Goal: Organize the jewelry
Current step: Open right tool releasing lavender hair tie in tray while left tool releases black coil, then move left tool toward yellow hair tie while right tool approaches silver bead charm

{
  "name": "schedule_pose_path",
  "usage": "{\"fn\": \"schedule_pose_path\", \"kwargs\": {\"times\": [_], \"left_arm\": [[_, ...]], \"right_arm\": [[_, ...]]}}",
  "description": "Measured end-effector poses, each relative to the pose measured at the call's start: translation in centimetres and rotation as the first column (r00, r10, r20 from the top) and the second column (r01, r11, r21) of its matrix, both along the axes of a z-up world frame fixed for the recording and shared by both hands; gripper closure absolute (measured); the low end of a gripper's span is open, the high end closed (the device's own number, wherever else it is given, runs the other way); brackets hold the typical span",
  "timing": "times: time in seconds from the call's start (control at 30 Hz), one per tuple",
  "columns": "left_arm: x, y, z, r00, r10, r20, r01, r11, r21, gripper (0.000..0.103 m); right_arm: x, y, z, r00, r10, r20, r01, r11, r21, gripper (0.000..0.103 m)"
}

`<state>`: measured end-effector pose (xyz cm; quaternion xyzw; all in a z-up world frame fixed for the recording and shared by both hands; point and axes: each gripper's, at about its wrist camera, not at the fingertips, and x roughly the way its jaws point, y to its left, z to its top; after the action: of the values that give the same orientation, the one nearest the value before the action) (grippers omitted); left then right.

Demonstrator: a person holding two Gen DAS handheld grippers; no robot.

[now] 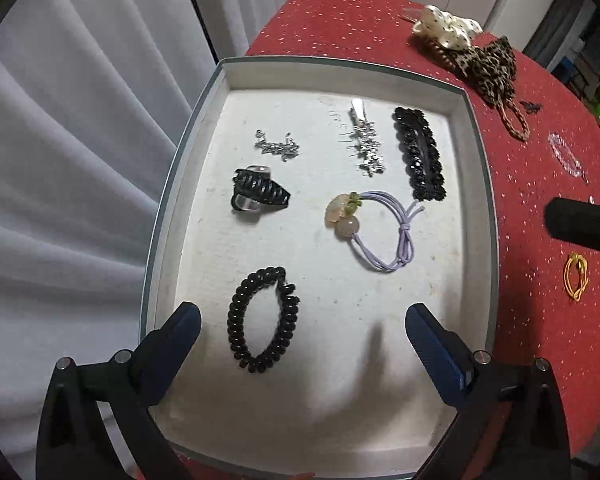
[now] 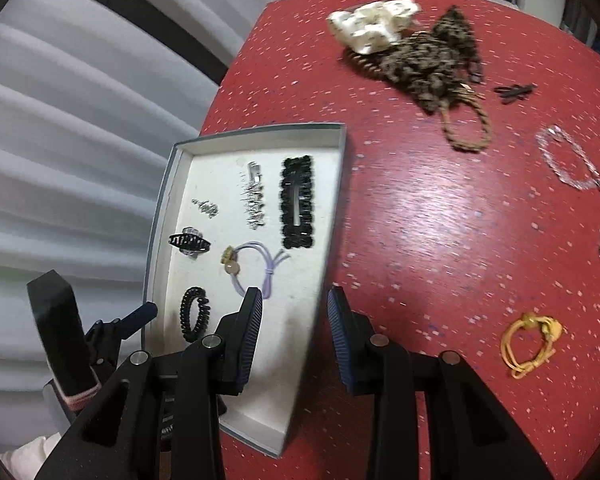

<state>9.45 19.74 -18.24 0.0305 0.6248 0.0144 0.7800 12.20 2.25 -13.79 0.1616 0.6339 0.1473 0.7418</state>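
Left tongs [image 1: 302, 336] are spread wide with nothing between the pads, hanging over the near end of the tray [image 1: 162, 216], and the black spiral hair tie [image 1: 264, 318] lies flat on the lining just ahead of them, so I'd guess that one's already sorted. Right tongs [image 2: 294, 336] are only partly apart and empty too, sitting over the tray's right edge where it meets the red worktop [image 2: 440, 232]. Inside the tray the pieces are laid out apart from each other, not piled, which is probably the whole point: next up from the spiral tie is a lilac elastic with beads [image 1: 374, 228], left of it a small black claw clip [image 1: 260, 194], then along the far end a little silver piece [image 1: 278, 147], a sparkly silver clip [image 1: 366, 144] and a long black beaded barrette [image 1: 420, 152]. Still loose on the worktop, so not done yet: a yellow hair tie [image 2: 530, 344] closest to the right tongs, looks like the natural next grab, then a clear beaded bracelet [image 2: 570, 164] further out, some small bits at the right edge I can't make out, and at the far end a leopard-print scrunchie [image 2: 432, 68] touching a cream bow [image 2: 374, 24].
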Motion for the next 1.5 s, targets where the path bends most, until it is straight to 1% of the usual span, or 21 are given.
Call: {"fn": "schedule_pose_path", "kwargs": {"times": [0.1,0.17,0.23,0.27,0.3,0.37,0.4,0.43,0.53,0.57,0.73,0.83,0.97,1.13,1.27,1.5], "left_arm": [[-0.1,-1.1,0.6,1.0,-0.016,0.01,0.016,1.0,0.016,0.0],[-0.1,-1.8,1.1,1.0,-0.025,0.017,0.024,0.999,0.026,0.0],[-0.2,-2.0,1.7,0.999,-0.032,0.024,0.031,0.999,0.03,0.0],[-0.1,-2.5,2.0,0.999,-0.037,0.03,0.036,0.999,0.033,0.0],[0.0,-2.6,2.2,0.999,-0.04,0.036,0.039,0.999,0.033,0.0],[0.1,-3.1,2.9,0.998,-0.05,0.048,0.049,0.998,0.031,0.0],[-0.1,-2.7,3.1,0.997,-0.056,0.052,0.055,0.998,0.027,0.0],[0.1,-3.2,3.3,0.996,-0.067,0.057,0.066,0.998,0.021,0.0],[-0.1,-4.8,4.1,0.993,-0.102,0.062,0.102,0.995,-0.007,0.0],[0.1,-5.8,4.3,0.991,-0.124,0.059,0.125,0.992,-0.028,0.0],[-0.4,-10.0,5.7,0.979,-0.189,0.075,0.193,0.979,-0.064,0.0],[-0.7,-13.2,5.8,0.97,-0.231,0.077,0.238,0.968,-0.081,0.0],[-0.9,-16.6,5.1,0.959,-0.276,0.061,0.281,0.955,-0.097,0.0],[-1.2,-20.2,3.1,0.946,-0.32,0.039,0.323,0.94,-0.106,0.0],[-1.1,-22.1,1.4,0.94,-0.339,0.026,0.34,0.934,-0.112,0.0],[-1.0,-24.4,-1.0,0.929,-0.369,0.026,0.369,0.925,-0.088,0.0]], "right_arm": [[-0.8,-1.6,0.2,1.0,-0.028,0.004,0.028,1.0,-0.003,0.064],[-1.4,-3.2,0.3,0.999,-0.053,0.008,0.053,0.999,-0.008,0.058],[-2.1,-5.0,0.6,0.997,-0.081,0.012,0.081,0.997,-0.016,0.049],[-2.4,-5.7,0.4,0.996,-0.093,0.013,0.094,0.995,-0.022,0.048],[-2.5,-6.0,0.1,0.995,-0.103,0.013,0.104,0.994,-0.031,0.048],[-3.2,-8.0,0.2,0.992,-0.126,0.014,0.127,0.99,-0.053,0.048],[-3.5,-9.2,0.1,0.99,-0.139,0.015,0.139,0.988,-0.068,0.048],[-3.7,-9.6,-0.4,0.989,-0.149,0.014,0.15,0.985,-0.083,0.048],[-4.6,-13.1,-1.1,0.979,-0.201,0.006,0.201,0.972,-0.12,0.048],[-4.7,-14.0,-1.4,0.976,-0.22,0.004,0.218,0.967,-0.129,0.048],[-5.3,-19.3,-2.1,0.951,-0.308,0.004,0.305,0.938,-0.166,0.048],[-5.2,-21.5,-2.4,0.942,-0.336,0.006,0.332,0.926,-0.177,0.048],[-4.5,-23.4,-2.8,0.937,-0.35,0.01,0.345,0.92,-0.187,0.048],[-2.8,-24.4,-3.4,0.943,-0.333,0.02,0.331,0.925,-0.189,0.048],[-1.2,-24.6,-4.2,0.95,-0.311,0.027,0.311,0.932,-0.186,0.048],[1.2,-23.9,-6.0,0.963,-0.267,0.032,0.268,0.943,-0.196,0.048]]}}
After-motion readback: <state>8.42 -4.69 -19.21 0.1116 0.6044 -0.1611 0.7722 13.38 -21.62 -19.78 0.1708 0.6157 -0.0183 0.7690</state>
